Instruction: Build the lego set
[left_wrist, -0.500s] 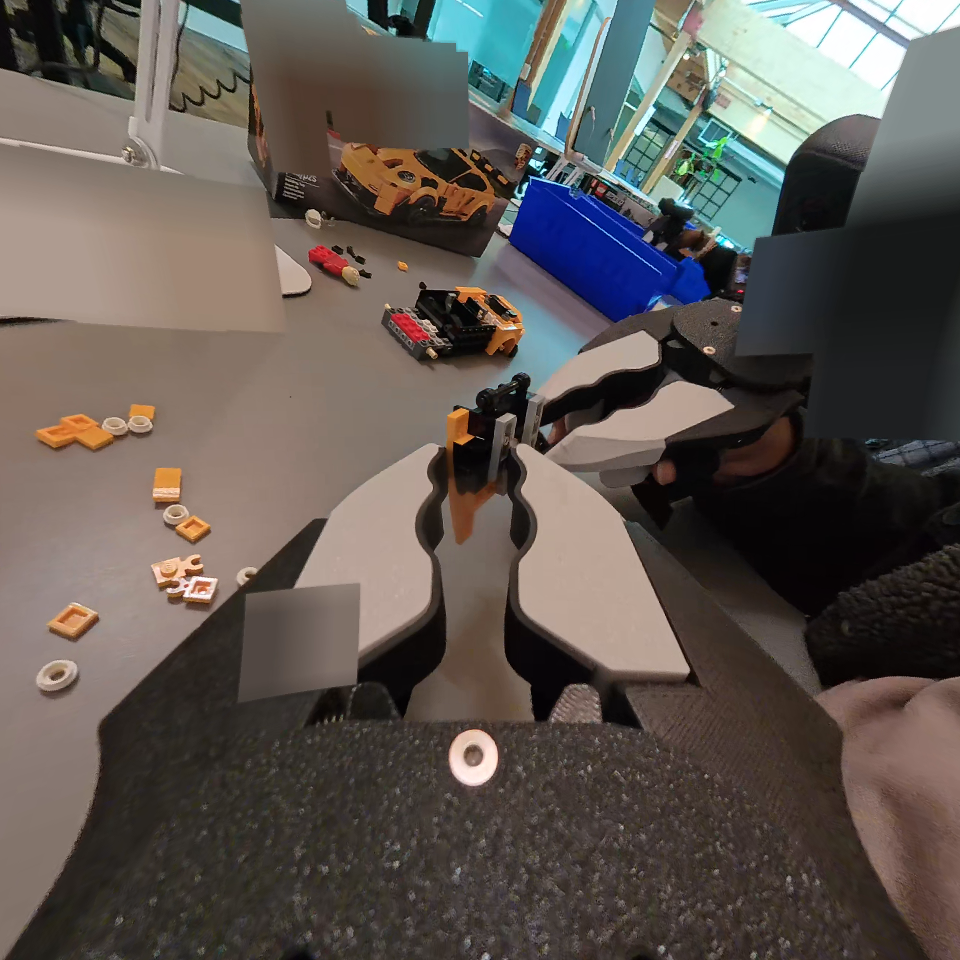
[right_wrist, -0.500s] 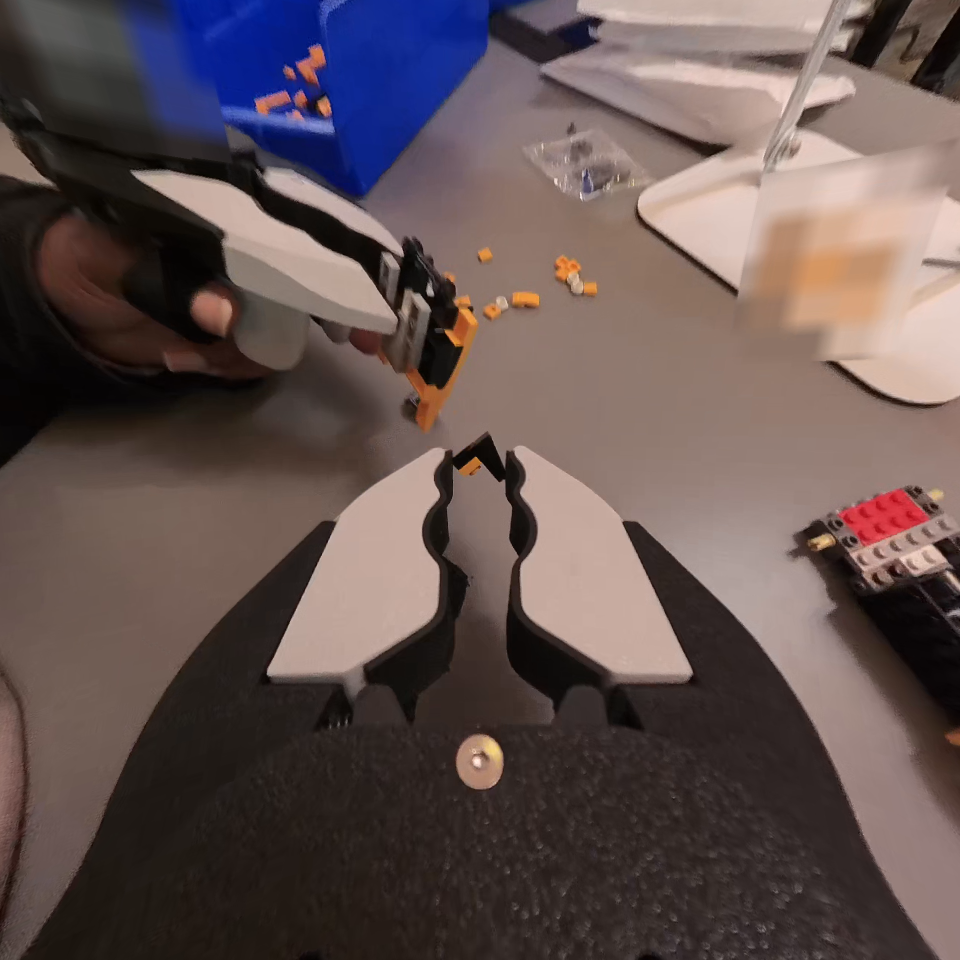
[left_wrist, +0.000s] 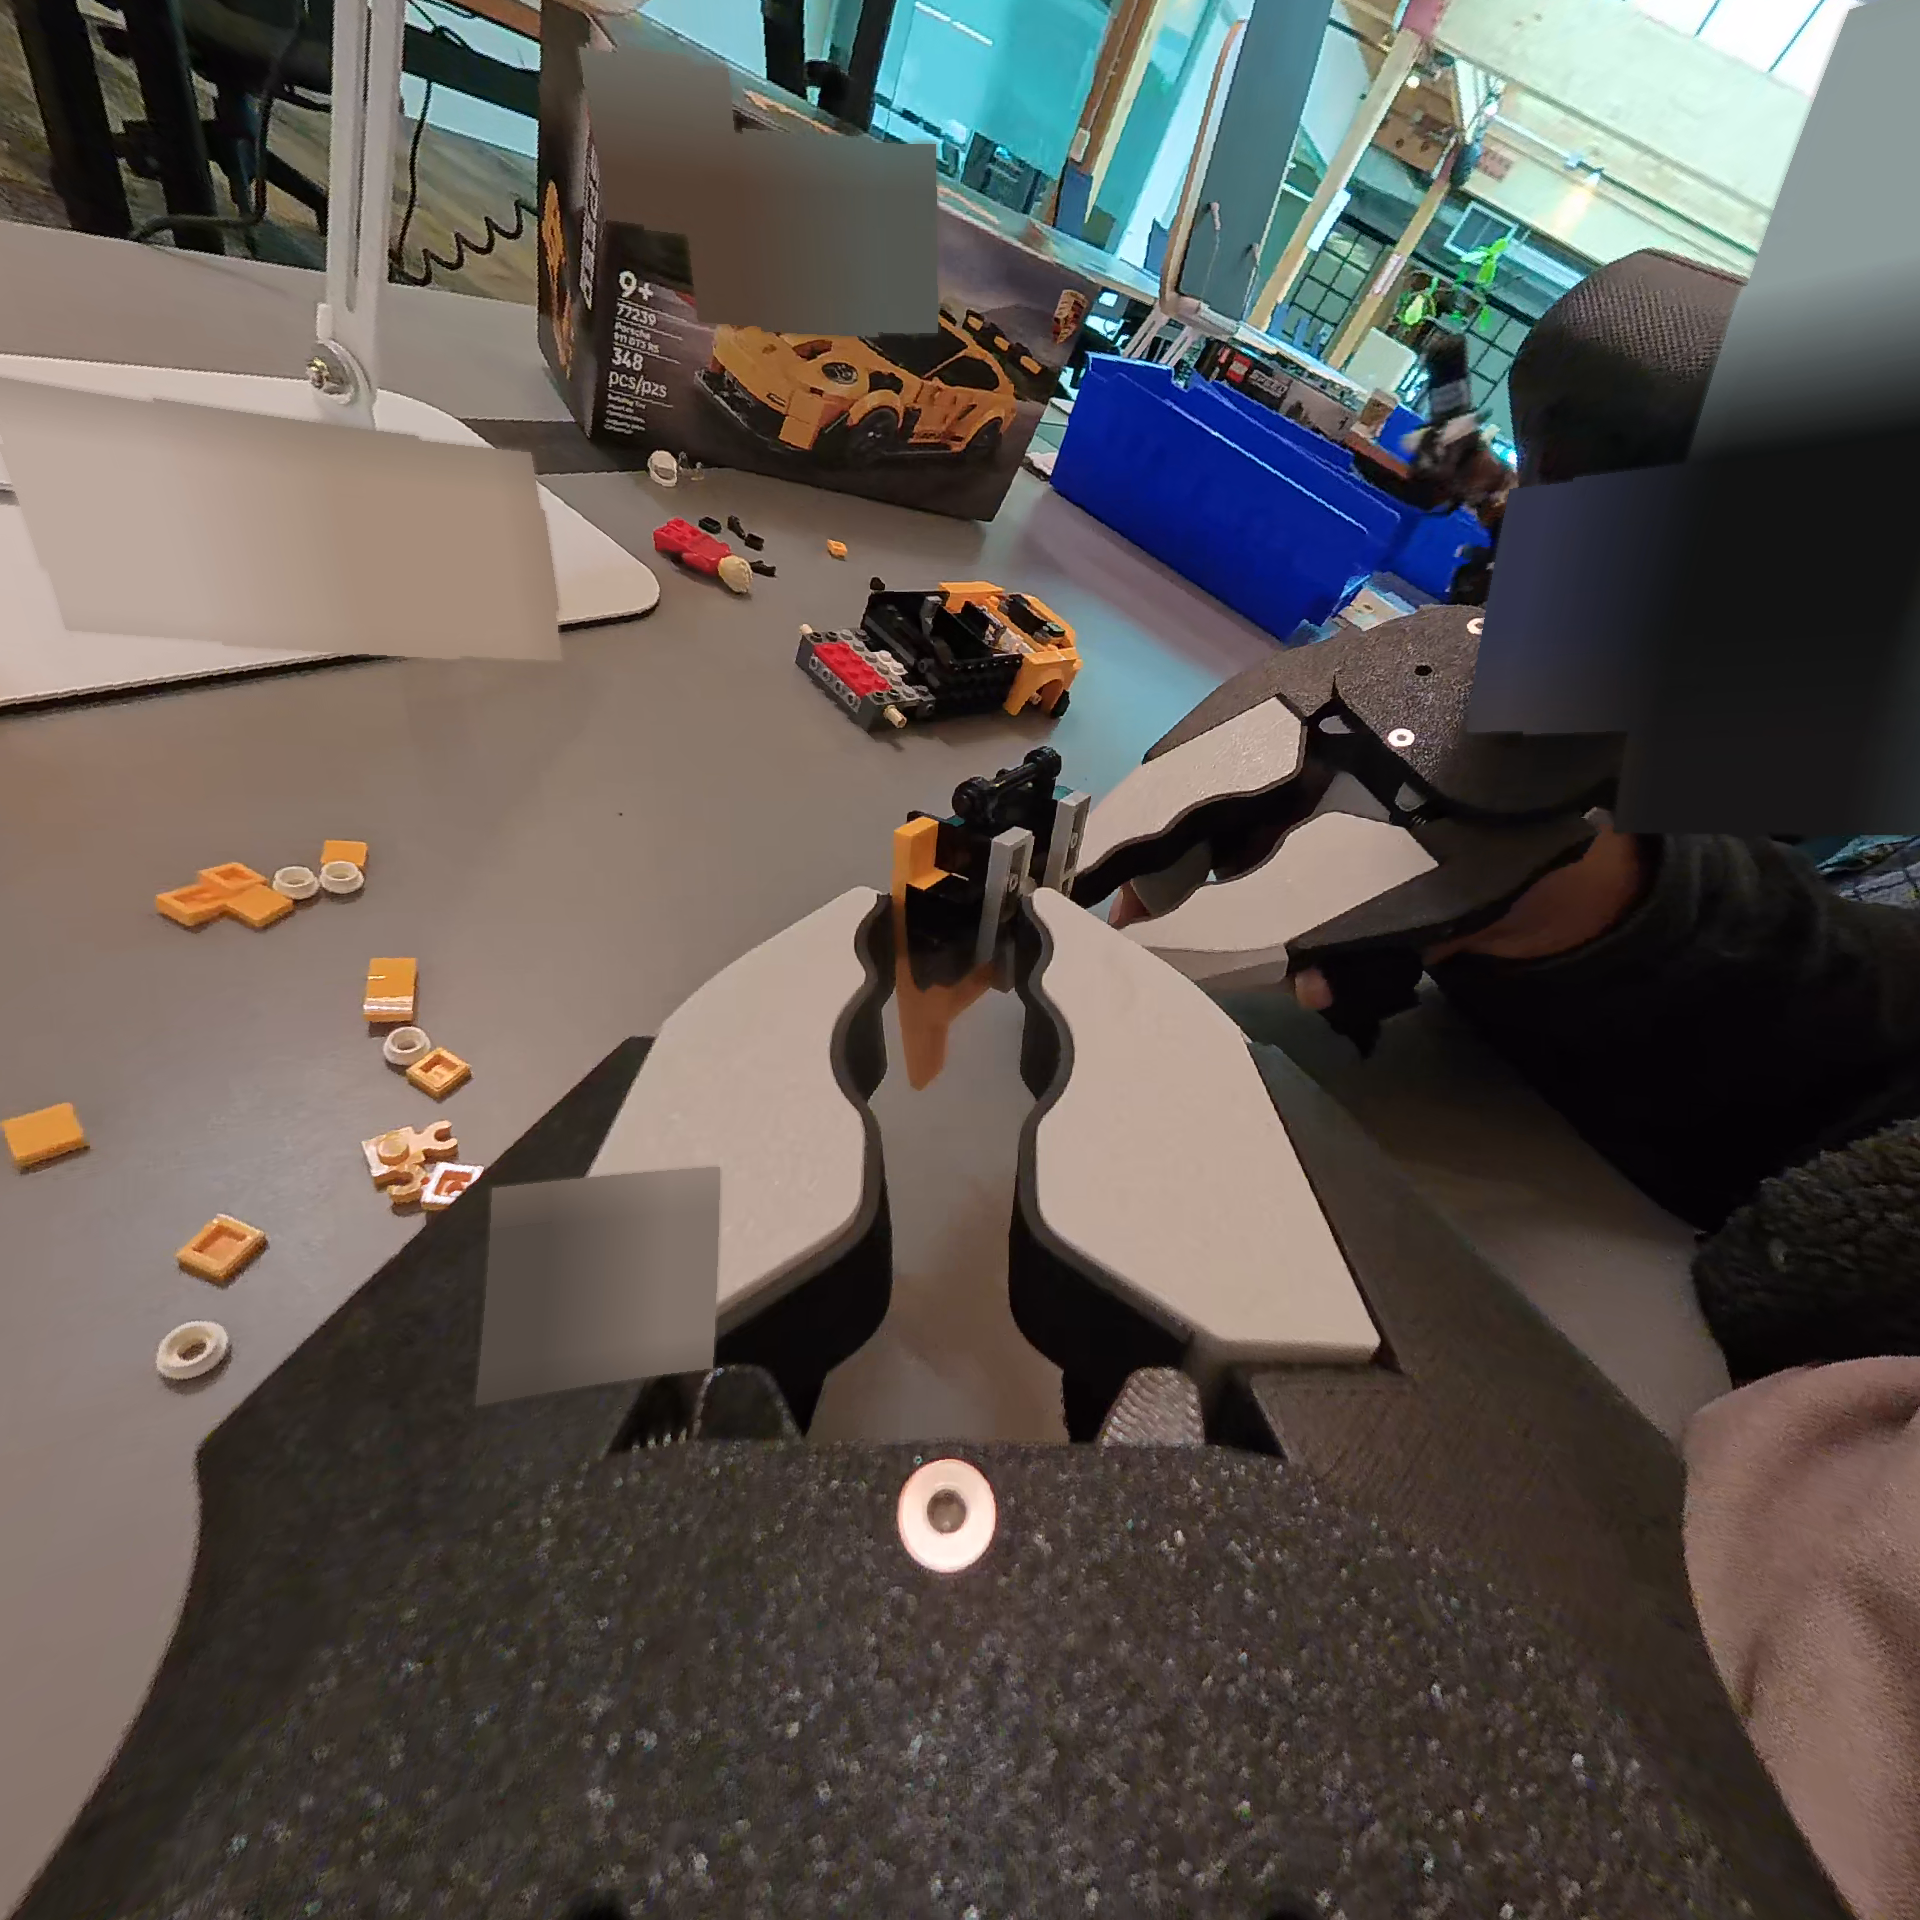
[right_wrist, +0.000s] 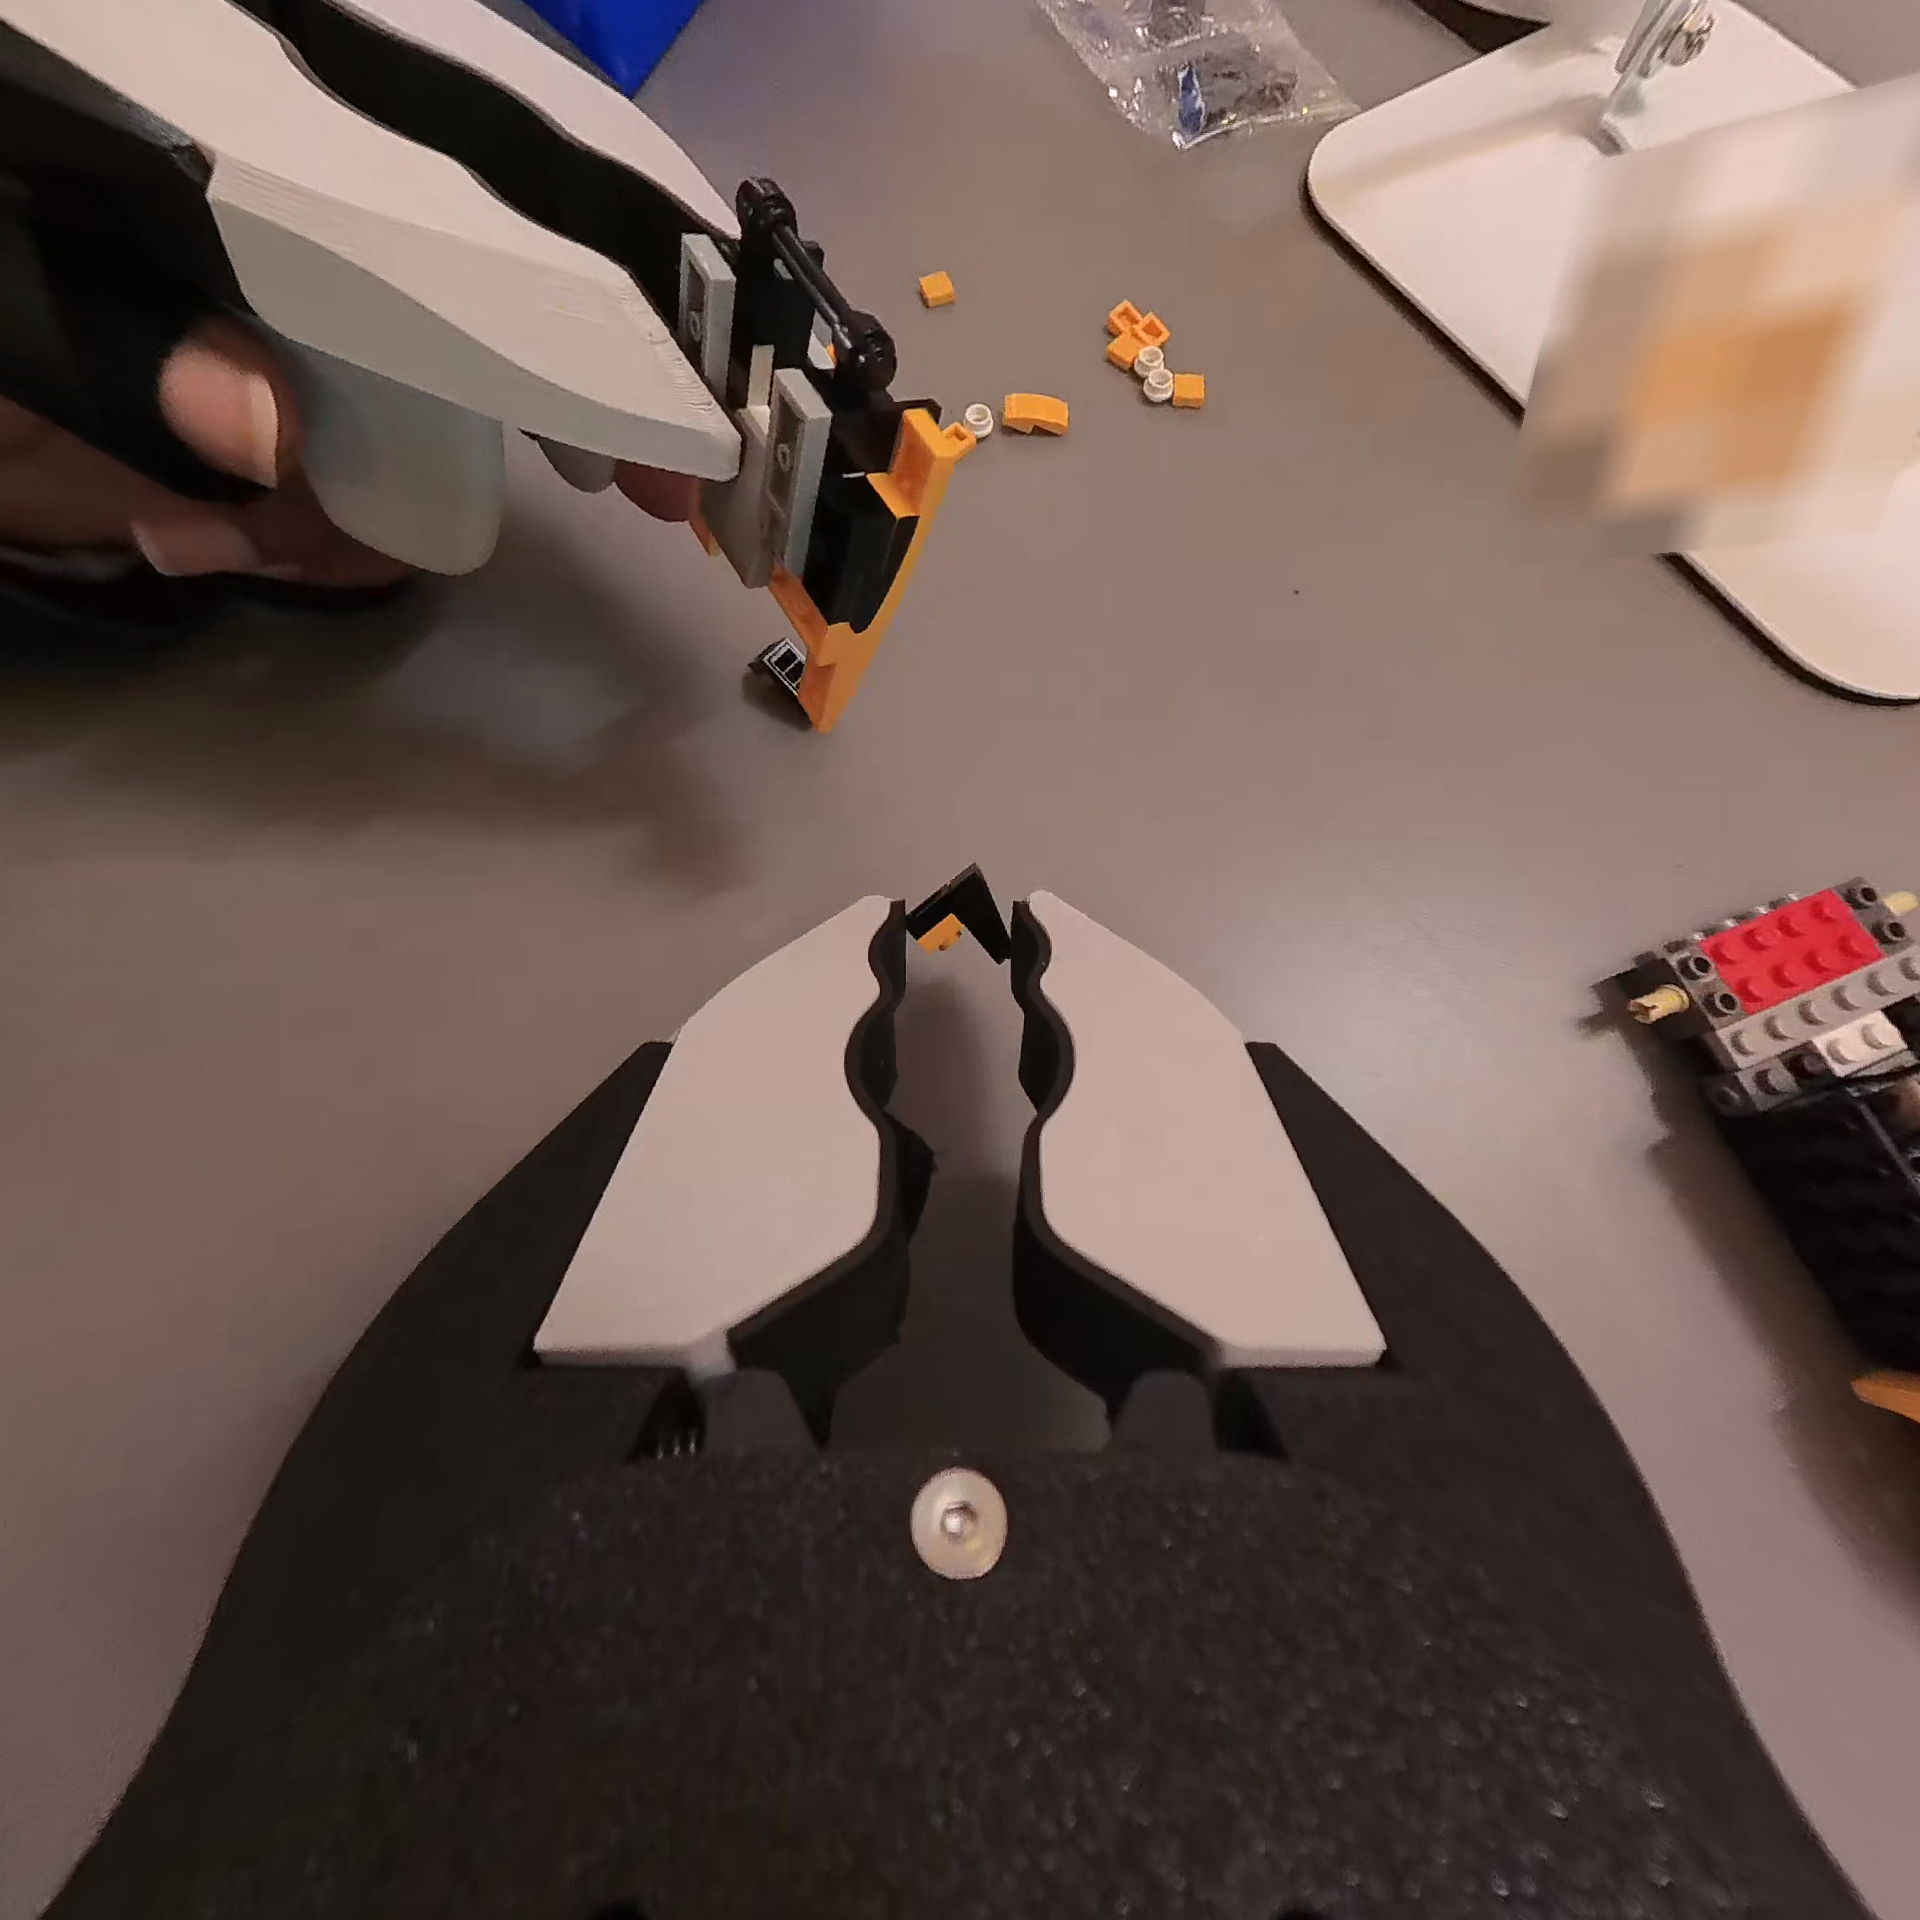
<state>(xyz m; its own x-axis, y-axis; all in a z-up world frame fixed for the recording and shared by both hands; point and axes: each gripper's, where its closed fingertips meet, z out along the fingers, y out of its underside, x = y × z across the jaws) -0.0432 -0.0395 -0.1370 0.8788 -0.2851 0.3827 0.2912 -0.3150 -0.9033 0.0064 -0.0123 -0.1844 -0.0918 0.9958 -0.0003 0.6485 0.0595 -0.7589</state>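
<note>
My left gripper is shut on an orange, black and grey lego sub-assembly with a black bar on top, held above the grey table. In the right wrist view this gripper comes in from the upper left, and the sub-assembly hangs tilted with its orange tip near the table. My right gripper is shut on a small black and orange piece, a short gap in front of the sub-assembly. In the left wrist view the right gripper sits just right of the sub-assembly. A partly built car rests on the table.
Loose orange tiles and white round pieces lie scattered on the table. The set's box and a blue bin stand at the back. A white stand base and a clear bag are nearby. Across from one pair of fingers to the other is roughly 8 cm. The partly built car is closer to my right gripper, around 15 cm from its tips; the left tips are 20 cm off. Seen from the left wrist view as well.
In the right wrist view the left gripper and its sub-assembly now look larger and higher, so the two grippers are closer. Both grips are unchanged.
</note>
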